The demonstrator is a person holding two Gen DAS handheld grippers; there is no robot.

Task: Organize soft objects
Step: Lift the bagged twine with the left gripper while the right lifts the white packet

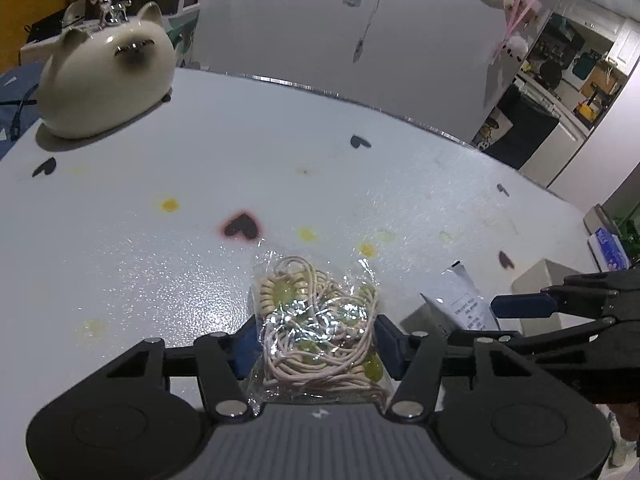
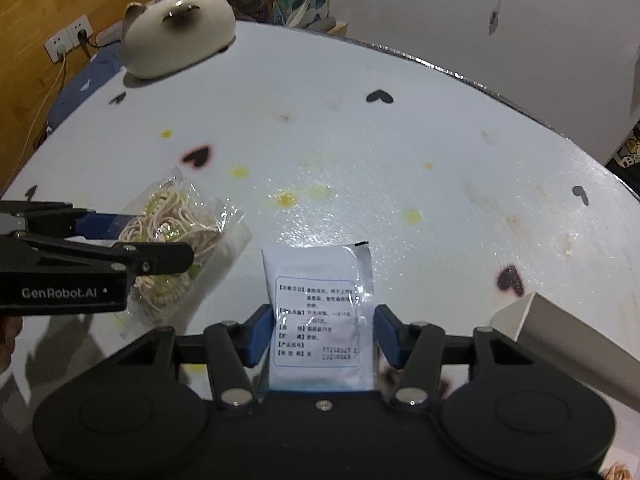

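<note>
A clear plastic bag of cream hair ties [image 1: 320,328] sits between the blue pads of my left gripper [image 1: 316,344], which is shut on it just above the white table. The bag also shows in the right wrist view [image 2: 180,232], held by the left gripper [image 2: 132,240]. A white printed sachet [image 2: 320,312] is between the pads of my right gripper [image 2: 318,336], which is shut on it. The sachet [image 1: 460,300] and the right gripper [image 1: 532,312] show at the right of the left wrist view.
A white round table [image 2: 400,140] with heart stickers and yellow stains. A ceramic cat-shaped pot [image 1: 108,76] stands at the far left; it also shows in the right wrist view [image 2: 176,32]. A grey-white box [image 2: 568,344] is at the near right.
</note>
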